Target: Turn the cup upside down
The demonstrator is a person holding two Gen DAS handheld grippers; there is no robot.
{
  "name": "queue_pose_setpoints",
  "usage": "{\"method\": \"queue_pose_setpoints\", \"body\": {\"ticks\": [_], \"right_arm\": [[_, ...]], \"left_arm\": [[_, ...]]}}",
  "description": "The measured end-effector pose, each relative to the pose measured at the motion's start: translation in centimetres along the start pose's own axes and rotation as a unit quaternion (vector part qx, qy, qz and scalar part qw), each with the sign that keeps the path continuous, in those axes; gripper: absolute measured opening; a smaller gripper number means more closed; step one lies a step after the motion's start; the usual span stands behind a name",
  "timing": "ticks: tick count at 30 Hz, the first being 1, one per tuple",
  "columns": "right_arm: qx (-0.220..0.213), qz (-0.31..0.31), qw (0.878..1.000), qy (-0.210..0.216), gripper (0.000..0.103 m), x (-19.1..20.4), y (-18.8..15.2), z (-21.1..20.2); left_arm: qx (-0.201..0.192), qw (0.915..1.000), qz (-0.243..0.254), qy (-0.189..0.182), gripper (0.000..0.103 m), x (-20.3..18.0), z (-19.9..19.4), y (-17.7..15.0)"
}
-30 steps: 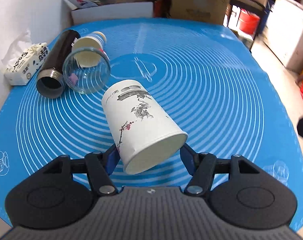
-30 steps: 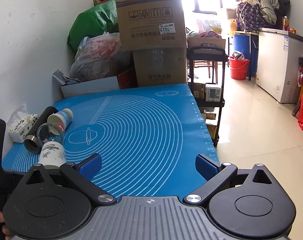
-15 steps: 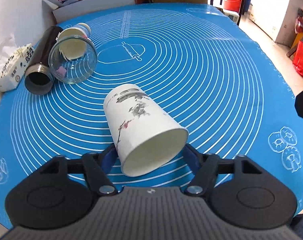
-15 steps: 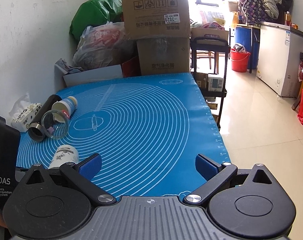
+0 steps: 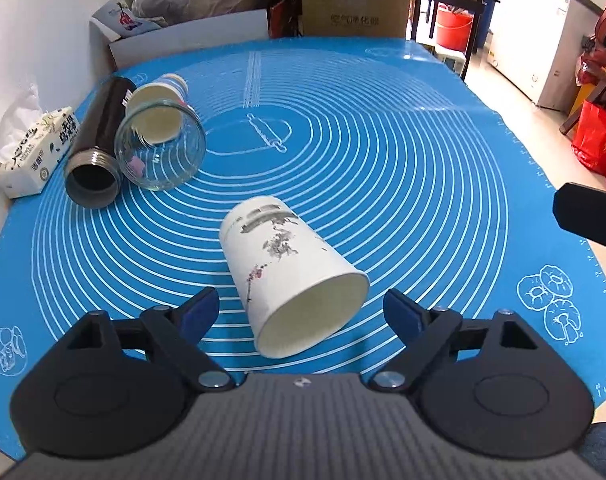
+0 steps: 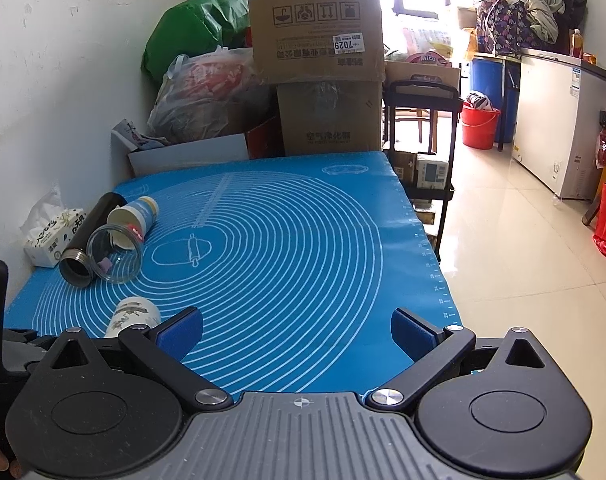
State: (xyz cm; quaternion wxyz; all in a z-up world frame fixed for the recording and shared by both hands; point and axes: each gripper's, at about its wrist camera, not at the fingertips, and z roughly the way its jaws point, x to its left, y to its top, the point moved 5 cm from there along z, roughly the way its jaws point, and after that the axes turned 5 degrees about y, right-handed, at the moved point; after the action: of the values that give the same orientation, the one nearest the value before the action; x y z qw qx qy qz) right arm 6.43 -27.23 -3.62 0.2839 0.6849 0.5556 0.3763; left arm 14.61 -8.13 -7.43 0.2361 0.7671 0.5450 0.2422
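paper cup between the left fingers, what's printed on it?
White paper cup with a grey-black ink-style painting and small red blossoms; clearest in the left wrist view.

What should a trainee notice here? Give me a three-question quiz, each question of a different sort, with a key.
1. True or false: the left gripper is shut on the paper cup.
2. Pick one. The paper cup is: A) standing upright, B) already upside down, C) lying on its side on the blue mat, mouth toward the left wrist camera.
3. Fill in: the right gripper is open and holds ____.

Key: 1 false, the fingers stand apart on either side of the cup; 2 C; 3 nothing.
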Motion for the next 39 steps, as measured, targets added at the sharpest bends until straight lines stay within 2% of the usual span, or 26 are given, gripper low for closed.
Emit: {"method": "queue_pose_setpoints", "body": {"ticks": [9,13,15,18,25,29,34,39], "right_arm": [[-0.010,-0.013,1.000,0.004,0.102,1.0,1.3,-1.0],[-0.004,-0.023,1.000,0.012,0.102,2.1,2.0,-0.9],[0.005,-0.031,0.999,0.019,0.102,3.0,2.4,-0.6],[0.022,-0.045,0.998,0.028,0.102,4.5,2.9,0.1],[0.080,-0.081,0.991,0.069,0.102,9.1,4.7,3.1],[0.126,-0.099,0.984,0.081,0.101,11.5,5.0,6.2],[0.196,-0.123,0.969,0.084,0.096,14.0,4.4,10.6],[0.255,-0.118,0.955,0.096,0.093,15.6,3.9,14.3]], "left_arm": [[-0.030,0.9992,-0.026,-0.009,0.089,2.5,-2.8,1.0],[-0.055,0.9973,-0.048,0.003,0.092,4.8,-4.8,1.6],[-0.066,0.9956,-0.066,0.014,0.096,6.3,-5.6,1.9],[-0.071,0.9935,-0.081,0.037,0.096,8.5,-6.0,2.2],[-0.051,0.9897,-0.120,0.058,0.096,13.0,-4.4,1.6],[-0.044,0.9877,-0.134,0.067,0.096,14.8,-3.4,0.7],[-0.040,0.9867,-0.134,0.084,0.096,16.6,-1.6,-0.2],[-0.036,0.9869,-0.129,0.090,0.096,17.8,-0.2,-0.5]]}}
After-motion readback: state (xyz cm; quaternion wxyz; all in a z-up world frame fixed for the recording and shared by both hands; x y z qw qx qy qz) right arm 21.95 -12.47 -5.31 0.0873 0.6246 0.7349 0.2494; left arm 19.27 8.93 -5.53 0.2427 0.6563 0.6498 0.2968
